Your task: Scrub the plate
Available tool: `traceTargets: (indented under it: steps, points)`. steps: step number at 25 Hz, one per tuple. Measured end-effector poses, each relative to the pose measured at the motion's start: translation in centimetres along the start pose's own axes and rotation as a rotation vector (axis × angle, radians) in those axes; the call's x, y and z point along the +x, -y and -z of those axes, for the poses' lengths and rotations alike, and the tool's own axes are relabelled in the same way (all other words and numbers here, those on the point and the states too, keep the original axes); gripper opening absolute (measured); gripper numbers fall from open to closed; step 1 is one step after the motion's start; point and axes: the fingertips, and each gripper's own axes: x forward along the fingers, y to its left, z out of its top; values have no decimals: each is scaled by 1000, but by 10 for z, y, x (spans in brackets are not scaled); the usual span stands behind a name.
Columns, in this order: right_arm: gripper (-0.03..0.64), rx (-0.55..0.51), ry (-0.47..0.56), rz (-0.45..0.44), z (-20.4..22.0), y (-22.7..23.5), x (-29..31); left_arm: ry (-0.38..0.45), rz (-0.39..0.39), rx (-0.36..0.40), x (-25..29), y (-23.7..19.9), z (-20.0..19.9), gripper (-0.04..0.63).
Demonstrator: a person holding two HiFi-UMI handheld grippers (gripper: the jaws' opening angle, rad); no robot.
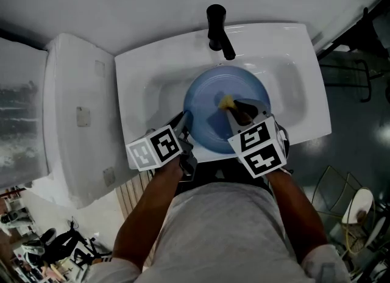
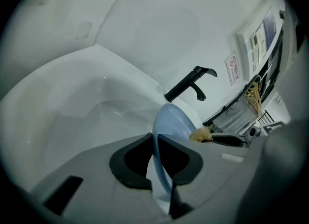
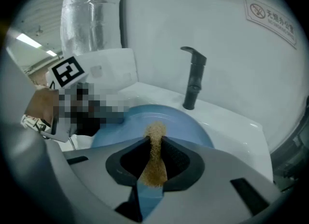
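Plate [image 1: 210, 117]: blue, round, sat in the white sink [image 1: 298, 80] just below the black tap [image 1: 217, 28]. Left gripper [image 2: 155, 146]: jaws almost together, clamped on the plate's near rim, which showed edge-on between them. Right gripper [image 3: 155, 150]: jaws drawn in narrow on a tan scourer [image 3: 155, 167], whose far end touched the plate's face near the middle. Both grippers were at the sink's front edge, side by side.

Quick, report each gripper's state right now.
Left gripper: shut on the rim of the blue plate.
Right gripper: shut on the tan scrub pad.
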Motion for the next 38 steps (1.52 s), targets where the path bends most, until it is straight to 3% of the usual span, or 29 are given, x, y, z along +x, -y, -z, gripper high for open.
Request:
traceTargets:
  steps: [5,9,29,32,38]
  points:
    - [63,-87,-8,-113,-6,-53,15,2,-1,-7,0,0,0,32]
    - [63,-123,-38,-132,3,-65,26,1,-2,-10,1,0,1,32]
    - [63,-83,-150,86,51,42,-3,-7,-4,-8,4,-1,2,32]
    - [63,-91,-118,46,39,27,-6,-7,-7,-3,5,0,2,31]
    - [63,-140,-57,-152,11,-54,-3,-7,-13,-9,6,-1,2,31]
